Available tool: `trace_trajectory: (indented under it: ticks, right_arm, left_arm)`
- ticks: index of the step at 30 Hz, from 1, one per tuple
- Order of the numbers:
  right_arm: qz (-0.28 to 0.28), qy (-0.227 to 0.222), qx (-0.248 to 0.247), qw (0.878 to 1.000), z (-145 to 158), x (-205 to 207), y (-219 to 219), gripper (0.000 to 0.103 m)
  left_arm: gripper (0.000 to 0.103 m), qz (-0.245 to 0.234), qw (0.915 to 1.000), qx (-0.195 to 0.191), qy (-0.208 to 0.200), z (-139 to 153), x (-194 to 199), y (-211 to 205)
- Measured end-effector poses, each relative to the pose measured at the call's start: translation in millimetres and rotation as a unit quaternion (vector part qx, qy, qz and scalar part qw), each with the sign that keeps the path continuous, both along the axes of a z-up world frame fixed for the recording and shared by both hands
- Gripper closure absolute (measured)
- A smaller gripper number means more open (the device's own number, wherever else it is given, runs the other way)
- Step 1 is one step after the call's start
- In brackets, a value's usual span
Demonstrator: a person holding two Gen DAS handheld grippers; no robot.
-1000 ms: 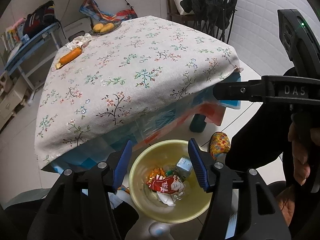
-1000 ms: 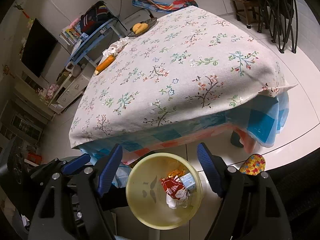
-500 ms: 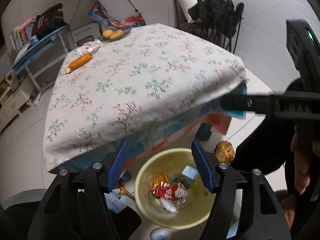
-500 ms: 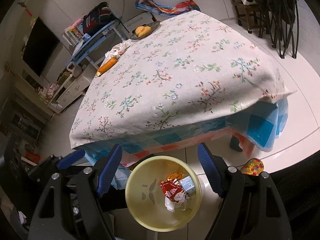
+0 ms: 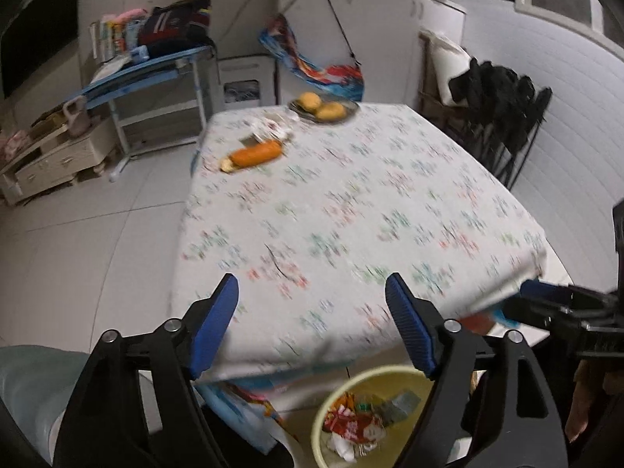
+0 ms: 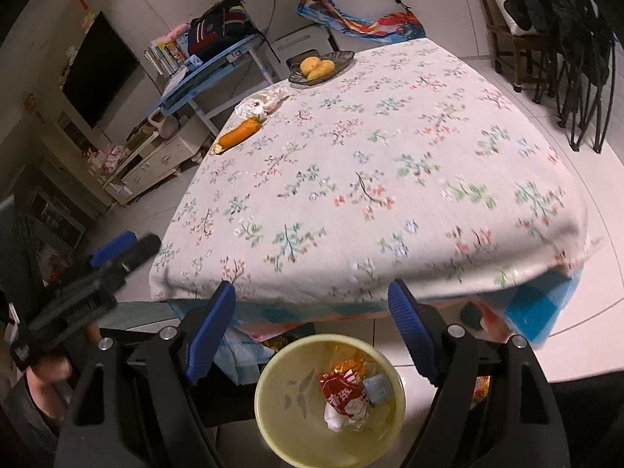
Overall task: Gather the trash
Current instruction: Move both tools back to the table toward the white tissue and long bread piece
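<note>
A yellow bin [image 6: 273, 401] stands on the floor at the near table edge, holding a red wrapper [image 6: 343, 394] and other scraps; it shows in the left wrist view [image 5: 323, 409] too. A crumpled clear wrapper [image 6: 259, 103] lies at the table's far left, next to an orange carrot [image 6: 238, 136]. Both show in the left wrist view, wrapper [image 5: 273, 126] and carrot [image 5: 255, 154]. My left gripper [image 5: 312, 323] is open and empty above the near table edge. My right gripper [image 6: 312, 323] is open and empty above the bin.
The table has a floral cloth [image 6: 390, 163]. A plate of yellow fruit [image 6: 318, 66] sits at its far edge. A blue desk [image 6: 210, 70] and a white cabinet [image 6: 152, 163] stand left. Chairs with dark clothes [image 6: 565, 19] stand right.
Both grippers have risen and tilted up from the bin toward the table top. The bin has slid to the bottom of both views. Both stay open.
</note>
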State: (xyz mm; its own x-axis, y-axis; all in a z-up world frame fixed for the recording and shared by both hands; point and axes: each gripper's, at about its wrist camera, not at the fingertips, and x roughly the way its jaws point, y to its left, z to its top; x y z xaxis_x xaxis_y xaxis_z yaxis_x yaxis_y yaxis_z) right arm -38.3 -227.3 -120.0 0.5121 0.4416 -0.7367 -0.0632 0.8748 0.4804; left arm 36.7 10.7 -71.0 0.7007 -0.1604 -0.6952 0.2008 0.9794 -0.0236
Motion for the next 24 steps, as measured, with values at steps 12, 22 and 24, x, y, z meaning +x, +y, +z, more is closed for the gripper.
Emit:
trace_trajectory:
  ticks: [12, 22, 24]
  right_arm:
    - [0.022, 0.001, 0.001, 1.0, 3, 62, 16, 0.023]
    - [0.043, -0.018, 0.002, 0.999, 6, 159, 63, 0.021]
    - [0.049, -0.024, 0.002, 0.999, 8, 183, 78, 0.021]
  left_arm:
    - [0.025, 0.004, 0.9999, 0.012, -0.008, 8, 76, 20]
    - [0.025, 0.043, 0.9989, -0.01, 0.013, -5, 158, 58]
    - [0.025, 0.049, 0.9985, -0.015, 0.019, -8, 167, 64]
